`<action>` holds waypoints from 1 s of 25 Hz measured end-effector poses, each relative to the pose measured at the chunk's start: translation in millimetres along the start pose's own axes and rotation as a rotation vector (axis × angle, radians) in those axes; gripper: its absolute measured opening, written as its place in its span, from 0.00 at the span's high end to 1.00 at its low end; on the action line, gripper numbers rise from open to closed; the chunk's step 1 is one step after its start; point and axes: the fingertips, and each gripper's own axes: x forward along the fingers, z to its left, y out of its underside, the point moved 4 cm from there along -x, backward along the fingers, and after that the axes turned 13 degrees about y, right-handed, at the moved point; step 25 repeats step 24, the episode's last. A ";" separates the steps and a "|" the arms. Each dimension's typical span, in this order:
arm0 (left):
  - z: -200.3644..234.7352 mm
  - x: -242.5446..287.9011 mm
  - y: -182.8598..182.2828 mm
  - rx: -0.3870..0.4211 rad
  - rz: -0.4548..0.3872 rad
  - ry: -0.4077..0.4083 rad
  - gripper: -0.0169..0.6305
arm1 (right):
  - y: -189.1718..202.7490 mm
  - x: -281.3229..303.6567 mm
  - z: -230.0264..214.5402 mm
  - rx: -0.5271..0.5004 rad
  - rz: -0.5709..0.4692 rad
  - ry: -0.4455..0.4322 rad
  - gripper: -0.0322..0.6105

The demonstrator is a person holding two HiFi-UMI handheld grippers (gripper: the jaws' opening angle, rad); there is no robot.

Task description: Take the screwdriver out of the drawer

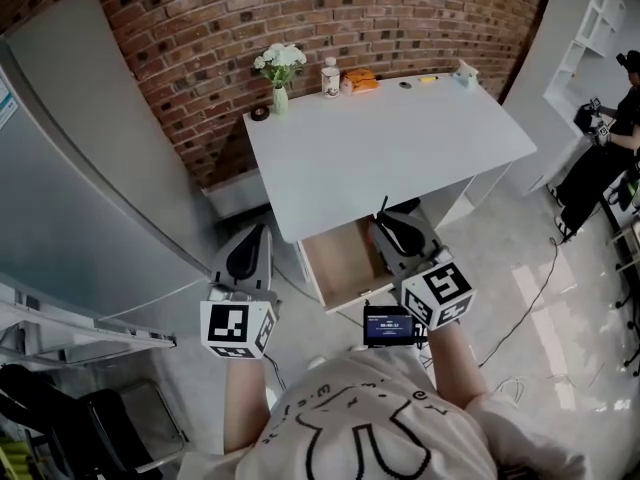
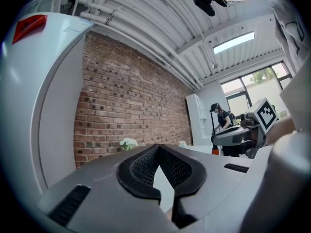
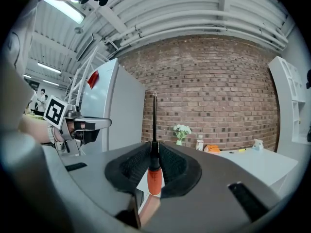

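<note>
Right gripper (image 3: 153,171) is clamped on the screwdriver (image 3: 154,179) at its orange handle, with the shaft standing up between the pads. Left gripper (image 2: 158,152) is closed on nothing, held off to the side. Head view puts the tool above the open drawer (image 1: 340,266), by the front edge of the white table (image 1: 400,138). Judged: lift-out about done; next, carry it clear without the shaft catching that edge.

Orange-handled slim screwdriver (image 3: 154,176): I am seeing glossy, smooth plastic on the handle and dark metal on the shaft. The black pads (image 3: 173,167) of my right gripper (image 3: 153,152) are showing matt, mesh-textured faces. The red brick wall (image 3: 218,96) is looking rough.
</note>
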 end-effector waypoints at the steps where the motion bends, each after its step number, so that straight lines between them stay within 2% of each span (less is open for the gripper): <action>1: 0.8 -1.0 -1.5 0.004 -0.004 -0.003 0.96 | -0.1 0.5 0.2 0.006 0.000 0.004 0.86; 6: 1.2 -5.5 -7.6 0.020 -0.011 -0.008 0.96 | -0.9 -3.1 0.1 0.036 -0.002 0.006 0.86; 25: -9.8 -9.9 -13.1 0.028 -0.017 0.011 0.96 | -3.0 -15.0 0.1 0.031 0.014 -0.010 0.86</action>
